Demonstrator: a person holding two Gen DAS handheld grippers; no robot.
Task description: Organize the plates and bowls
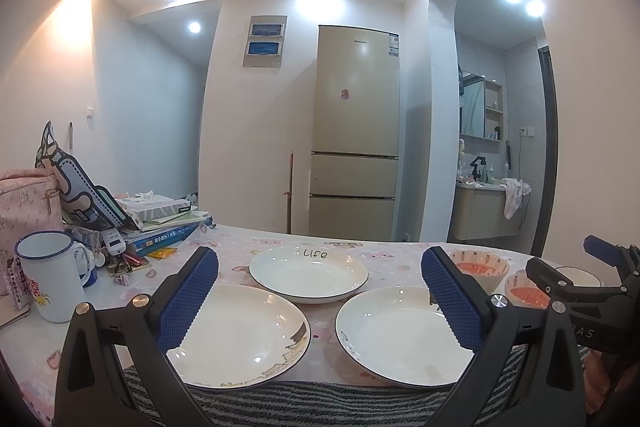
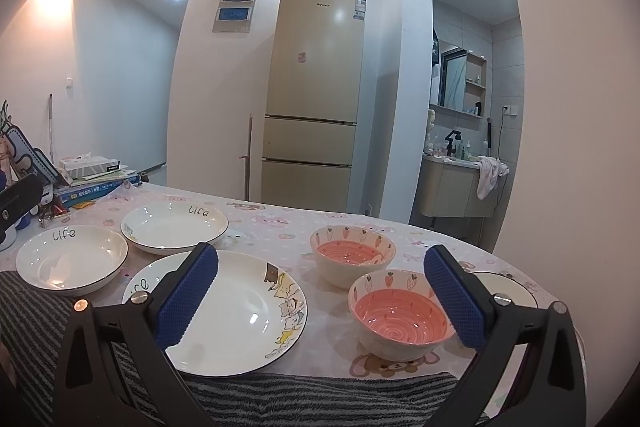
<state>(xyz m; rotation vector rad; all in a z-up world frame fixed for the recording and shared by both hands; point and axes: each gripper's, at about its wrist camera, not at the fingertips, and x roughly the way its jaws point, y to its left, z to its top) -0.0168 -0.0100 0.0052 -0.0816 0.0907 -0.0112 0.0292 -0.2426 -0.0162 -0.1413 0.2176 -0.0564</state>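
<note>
Risk of chipped rims: three plates crowd the near table edge, nothing gripped.
Your left gripper (image 1: 320,301) is spread wide and empty, hovering over the gap between the left plate (image 1: 240,335) and right plate (image 1: 400,335) at frame bottom; the far plate (image 1: 308,273) overlaps both near rims, so a careless lift likely drags or clinks it. Your right gripper (image 2: 320,301) is also wide open, holding nothing, touching nothing, between the cartoon plate (image 2: 240,311) lower centre and the near pink bowl (image 2: 400,319) lower right. The far pink bowl (image 2: 352,259) sits just beside it; a pad clipping a rim could tip a bowl. Glazed plates may slip from a shallow rim pinch.
</note>
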